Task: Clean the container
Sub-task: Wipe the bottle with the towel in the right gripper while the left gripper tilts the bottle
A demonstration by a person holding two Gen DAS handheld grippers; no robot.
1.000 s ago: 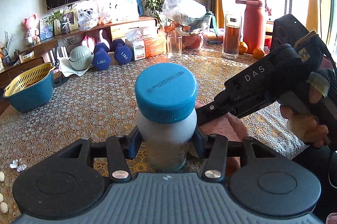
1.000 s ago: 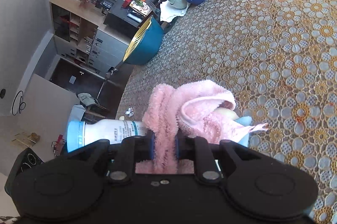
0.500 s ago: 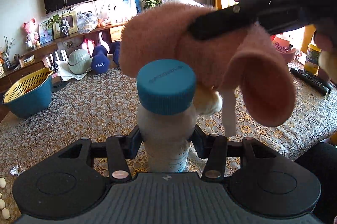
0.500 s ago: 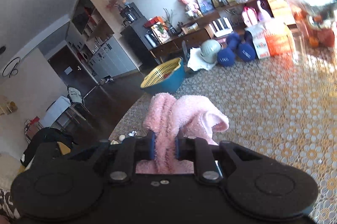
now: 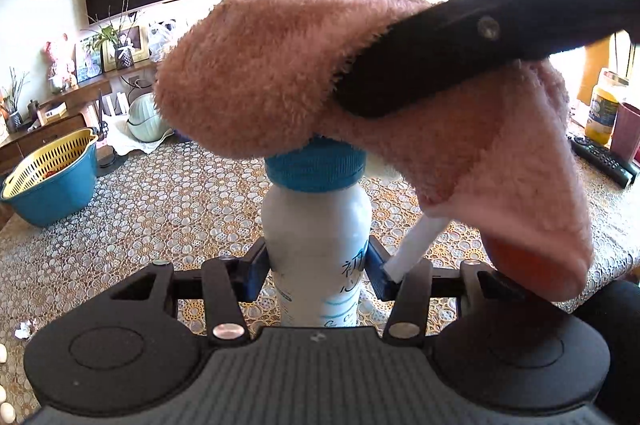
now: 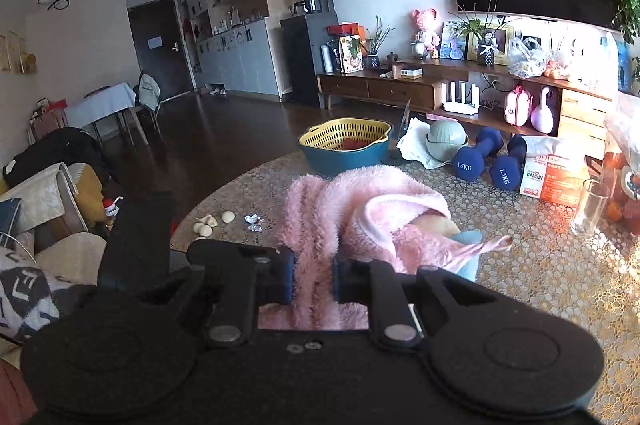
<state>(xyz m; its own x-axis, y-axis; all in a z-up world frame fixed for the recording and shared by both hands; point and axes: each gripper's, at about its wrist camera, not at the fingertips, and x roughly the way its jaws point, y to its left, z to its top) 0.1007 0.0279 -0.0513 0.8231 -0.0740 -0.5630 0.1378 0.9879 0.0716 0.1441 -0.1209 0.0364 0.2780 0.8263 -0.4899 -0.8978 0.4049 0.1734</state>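
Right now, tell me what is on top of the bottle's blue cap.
The pink cloth, held by the right gripper, rests on the blue cap, covering its top; only the rim shows.

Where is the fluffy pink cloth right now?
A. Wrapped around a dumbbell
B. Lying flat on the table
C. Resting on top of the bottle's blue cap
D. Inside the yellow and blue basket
C. In the left wrist view the pink cloth, pinched in the right gripper, sits on the blue cap of the bottle that the left gripper clamps upright.
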